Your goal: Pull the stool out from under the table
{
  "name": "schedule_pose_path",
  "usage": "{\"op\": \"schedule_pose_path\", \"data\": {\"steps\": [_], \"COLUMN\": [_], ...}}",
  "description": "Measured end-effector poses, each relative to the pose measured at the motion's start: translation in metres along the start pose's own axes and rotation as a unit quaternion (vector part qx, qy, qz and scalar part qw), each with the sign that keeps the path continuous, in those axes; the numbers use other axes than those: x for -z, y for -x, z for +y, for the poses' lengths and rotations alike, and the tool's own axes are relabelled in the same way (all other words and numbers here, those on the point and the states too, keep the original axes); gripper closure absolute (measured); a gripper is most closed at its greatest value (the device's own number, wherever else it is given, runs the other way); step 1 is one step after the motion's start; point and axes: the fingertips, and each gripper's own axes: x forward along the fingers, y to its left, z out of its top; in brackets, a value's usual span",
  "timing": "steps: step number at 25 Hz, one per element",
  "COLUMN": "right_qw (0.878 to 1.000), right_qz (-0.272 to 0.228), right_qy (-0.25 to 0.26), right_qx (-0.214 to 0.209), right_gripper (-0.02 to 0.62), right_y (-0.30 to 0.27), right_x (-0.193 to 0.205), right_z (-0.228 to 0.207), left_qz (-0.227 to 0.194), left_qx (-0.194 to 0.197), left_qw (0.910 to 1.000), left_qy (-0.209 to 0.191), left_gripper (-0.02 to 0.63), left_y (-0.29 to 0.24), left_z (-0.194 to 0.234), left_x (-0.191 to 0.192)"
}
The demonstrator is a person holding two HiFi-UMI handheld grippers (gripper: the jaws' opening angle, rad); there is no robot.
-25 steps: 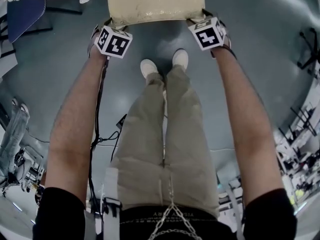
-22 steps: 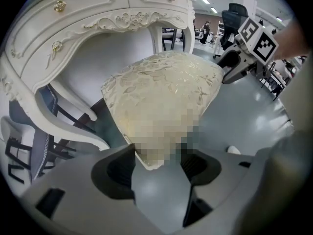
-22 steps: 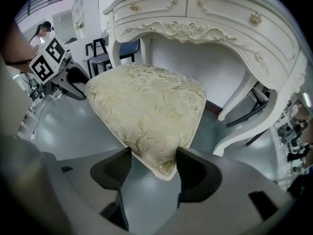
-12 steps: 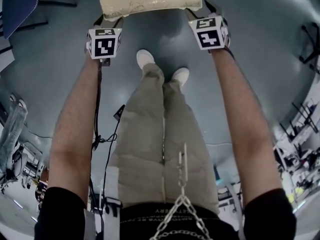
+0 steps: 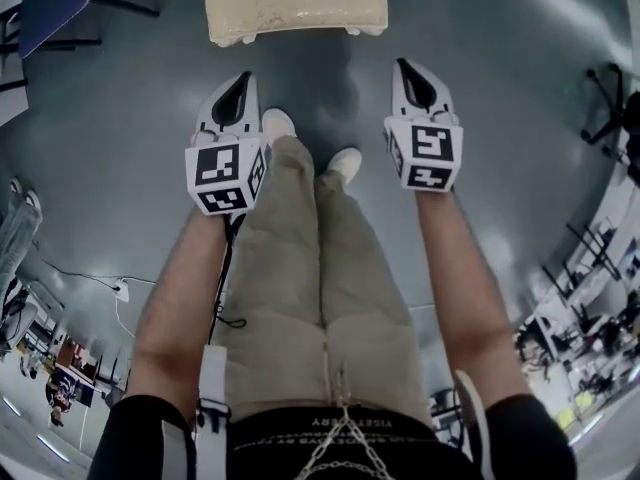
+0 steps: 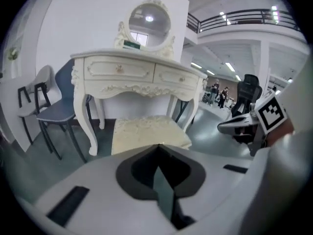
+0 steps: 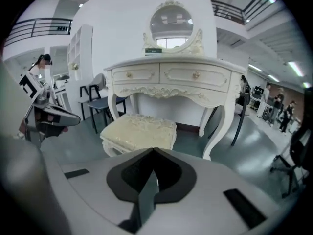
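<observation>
The cream cushioned stool (image 5: 295,3) stands on the grey floor at the top of the head view, in front of the white dressing table (image 6: 132,72) with its oval mirror. Both gripper views show the stool (image 6: 146,131) (image 7: 139,131) out from under the table (image 7: 171,77). My left gripper (image 5: 243,76) and right gripper (image 5: 402,65) hang short of the stool, one on each side, touching nothing. Their jaws have just been closing and now stand shut with nothing between them (image 6: 159,146) (image 7: 154,151).
A grey-blue chair (image 6: 54,114) stands left of the table. A black office chair (image 6: 247,89) is off to the right. The person's legs and white shoes (image 5: 345,163) stand between the grippers. A cable (image 5: 120,288) lies on the floor at the left.
Both grippers were at the stool's front corners with jaws wide. They have let go, drawn back towards the person and shut. The stool stays at the top.
</observation>
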Motion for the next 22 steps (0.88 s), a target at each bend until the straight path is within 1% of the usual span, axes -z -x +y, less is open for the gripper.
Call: {"op": "schedule_pose_path", "data": {"steps": [2, 5, 7, 9, 11, 14, 17, 20, 22], "right_qw": [0.999, 0.997, 0.995, 0.993, 0.992, 0.990, 0.988, 0.988, 0.987], "right_qz": [-0.031, -0.071, -0.094, -0.113, -0.122, -0.134, -0.143, -0.136, -0.130], "right_qy": [-0.018, -0.032, -0.026, -0.013, 0.000, 0.006, -0.002, -0.018, -0.017], "right_qx": [0.008, 0.003, -0.007, -0.023, -0.033, -0.039, -0.053, -0.075, -0.093], "right_gripper": [0.592, 0.592, 0.592, 0.592, 0.592, 0.592, 0.592, 0.592, 0.592], "right_y": [0.022, 0.052, 0.067, 0.075, 0.079, 0.079, 0.072, 0.072, 0.071], "right_x": [-0.013, -0.035, -0.051, -0.066, -0.078, -0.092, -0.093, -0.089, -0.086], "right_z": [-0.003, -0.002, 0.003, 0.017, 0.029, 0.033, 0.037, 0.050, 0.059], "left_qz": [-0.037, -0.082, -0.107, -0.119, -0.124, -0.122, -0.121, -0.112, -0.106], "left_qx": [-0.010, -0.035, -0.036, -0.037, -0.039, -0.052, -0.062, -0.067, -0.071], "left_qw": [0.9992, 0.9956, 0.9932, 0.9918, 0.9912, 0.9903, 0.9892, 0.9899, 0.9904], "left_qy": [-0.014, -0.028, -0.031, -0.028, -0.025, -0.042, -0.054, -0.055, -0.054], "left_gripper": [0.603, 0.603, 0.603, 0.603, 0.603, 0.603, 0.603, 0.603, 0.603], "left_y": [0.026, 0.059, 0.075, 0.087, 0.092, 0.088, 0.083, 0.084, 0.083], "left_z": [-0.008, -0.014, -0.017, -0.014, -0.009, -0.008, -0.011, -0.015, -0.016], "left_x": [-0.024, -0.056, -0.074, -0.084, -0.090, -0.101, -0.106, -0.098, -0.093]}}
